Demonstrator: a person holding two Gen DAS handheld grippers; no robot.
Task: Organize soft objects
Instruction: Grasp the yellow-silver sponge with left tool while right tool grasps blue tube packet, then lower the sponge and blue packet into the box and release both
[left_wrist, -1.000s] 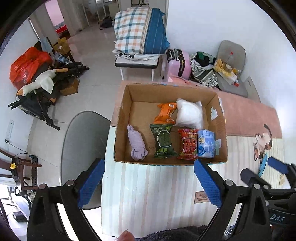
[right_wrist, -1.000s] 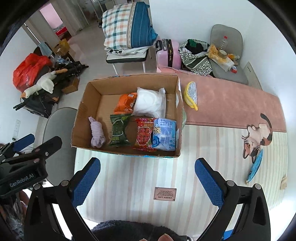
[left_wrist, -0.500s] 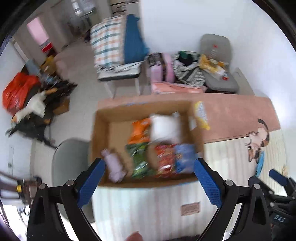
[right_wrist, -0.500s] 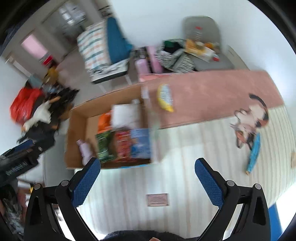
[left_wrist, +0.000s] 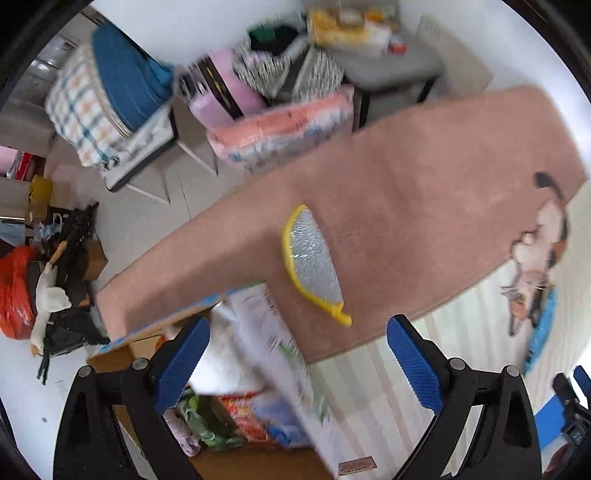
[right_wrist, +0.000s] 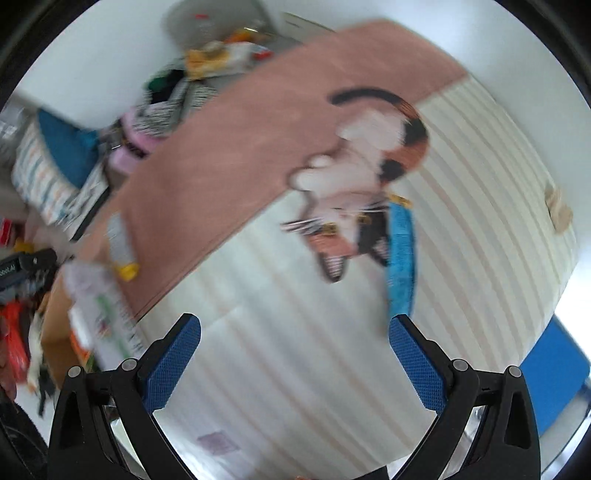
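Both jaws wide open, empty. Left gripper (left_wrist: 298, 363) nearest yellow pouch (left_wrist: 312, 260): come down flat, pinch its middle.

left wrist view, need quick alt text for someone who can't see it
The open left gripper hangs empty above a yellow-edged silver pouch lying on a pink rug. A cardboard box of snack packets sits at lower left; the image is motion-blurred.
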